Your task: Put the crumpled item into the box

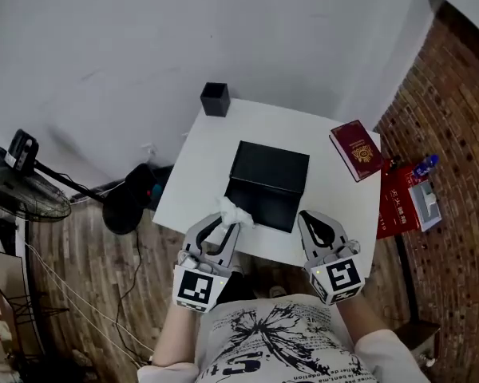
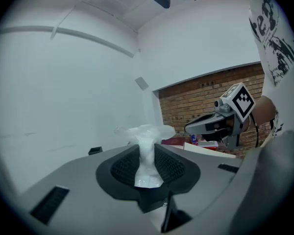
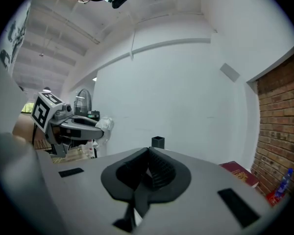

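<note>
We find the left gripper clamped on a crumpled white paper wad. Its ribbed pads pinch the wad's lower part, just over the near left corner of the flat black rectangular box. The right gripper has its jaws together with nothing between them, and it sits at the box's near right corner. A red booklet lies to the right of the box, apart from it.
</note>
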`<action>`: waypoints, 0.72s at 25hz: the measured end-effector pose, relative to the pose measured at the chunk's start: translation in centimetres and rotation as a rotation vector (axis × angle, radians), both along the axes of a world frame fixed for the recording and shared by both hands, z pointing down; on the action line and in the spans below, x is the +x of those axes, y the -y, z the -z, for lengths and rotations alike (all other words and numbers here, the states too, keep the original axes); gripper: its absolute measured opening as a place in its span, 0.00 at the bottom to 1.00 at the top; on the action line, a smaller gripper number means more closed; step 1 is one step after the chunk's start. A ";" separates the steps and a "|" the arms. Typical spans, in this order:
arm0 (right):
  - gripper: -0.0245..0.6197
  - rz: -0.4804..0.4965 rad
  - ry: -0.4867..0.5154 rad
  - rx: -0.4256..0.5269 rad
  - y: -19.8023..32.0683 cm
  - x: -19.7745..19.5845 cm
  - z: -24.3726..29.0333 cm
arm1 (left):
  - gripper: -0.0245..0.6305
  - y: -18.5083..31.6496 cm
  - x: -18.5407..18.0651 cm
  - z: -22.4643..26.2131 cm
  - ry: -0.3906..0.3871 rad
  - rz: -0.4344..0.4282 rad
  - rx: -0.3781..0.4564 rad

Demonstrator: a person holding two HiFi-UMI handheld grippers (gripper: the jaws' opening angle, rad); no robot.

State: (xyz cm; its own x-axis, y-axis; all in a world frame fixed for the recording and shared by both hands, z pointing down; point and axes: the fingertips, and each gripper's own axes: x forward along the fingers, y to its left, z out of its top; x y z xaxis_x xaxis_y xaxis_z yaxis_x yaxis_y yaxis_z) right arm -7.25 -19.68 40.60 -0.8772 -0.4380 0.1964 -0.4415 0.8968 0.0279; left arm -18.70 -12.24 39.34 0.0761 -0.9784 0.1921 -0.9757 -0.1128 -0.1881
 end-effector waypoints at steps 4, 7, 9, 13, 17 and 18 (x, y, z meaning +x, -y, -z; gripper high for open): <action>0.06 -0.105 -0.014 -0.021 2.0 -1.9 -0.4 | 0.20 3.8 -2.2 -1.6 0.022 -0.140 -0.085; 0.06 -0.169 -0.027 -0.033 3.2 -2.9 -1.1 | 0.20 6.2 -2.8 -3.3 0.031 -0.247 -0.137; 0.06 -0.204 -0.036 -0.043 3.7 -3.4 -1.7 | 0.20 7.4 -2.8 -5.1 0.040 -0.317 -0.178; 0.06 -0.264 -0.054 -0.063 4.8 -3.8 -3.1 | 0.20 9.3 -2.3 -9.0 0.079 -0.452 -0.278; 0.06 -0.343 -0.039 -0.078 5.8 -3.5 -4.3 | 0.20 10.3 -1.5 -13.2 0.119 -0.576 -0.395; 0.06 -0.361 -0.031 -0.079 6.0 -3.4 -4.5 | 0.20 10.6 -1.3 -14.2 0.124 -0.600 -0.425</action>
State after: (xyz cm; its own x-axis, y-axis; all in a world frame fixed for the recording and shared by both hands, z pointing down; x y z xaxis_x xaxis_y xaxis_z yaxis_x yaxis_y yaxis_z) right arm -10.62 -25.67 45.10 -0.6621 -0.7007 0.2658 -0.7299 0.6833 -0.0169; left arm -20.00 -22.81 53.58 0.5268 -0.6152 0.5865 -0.6979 -0.7070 -0.1147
